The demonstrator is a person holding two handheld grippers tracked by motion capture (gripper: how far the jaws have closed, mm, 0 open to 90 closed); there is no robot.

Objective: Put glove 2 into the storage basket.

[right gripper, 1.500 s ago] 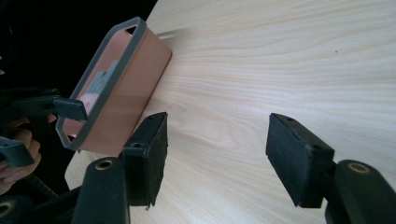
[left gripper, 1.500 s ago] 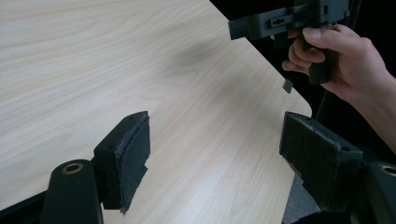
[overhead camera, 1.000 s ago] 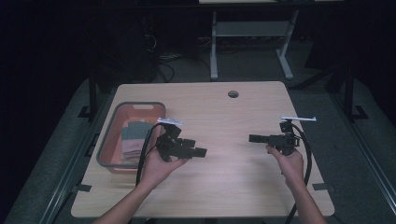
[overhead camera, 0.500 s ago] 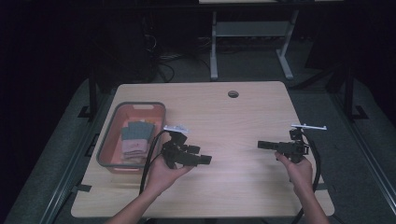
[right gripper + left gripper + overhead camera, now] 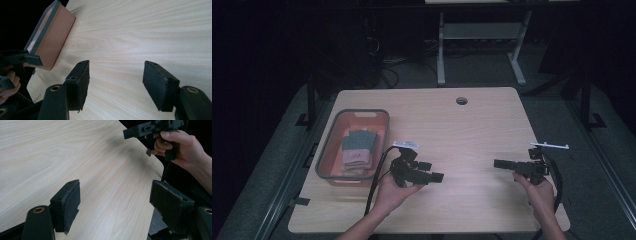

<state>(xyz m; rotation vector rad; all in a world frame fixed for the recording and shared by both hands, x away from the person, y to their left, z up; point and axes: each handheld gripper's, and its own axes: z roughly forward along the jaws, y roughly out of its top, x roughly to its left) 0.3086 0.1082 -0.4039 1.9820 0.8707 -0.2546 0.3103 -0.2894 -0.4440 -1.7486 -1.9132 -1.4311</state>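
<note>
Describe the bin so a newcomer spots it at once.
Start at the wooden table and go to its left edge. The bin sits there, beside the left gripper: a shallow orange tub with a grey rim, holding folded cloths, the sole container on the table.

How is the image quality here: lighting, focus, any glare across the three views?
High view: dim and soft, surroundings nearly black, the table evenly lit, the bin contents murky. Left gripper view: bright, wood grain crisp, the left gripper fingers slightly soft up close. Right gripper view: pale glare washes out the far tabletop; the right gripper is sharp enough.
</note>
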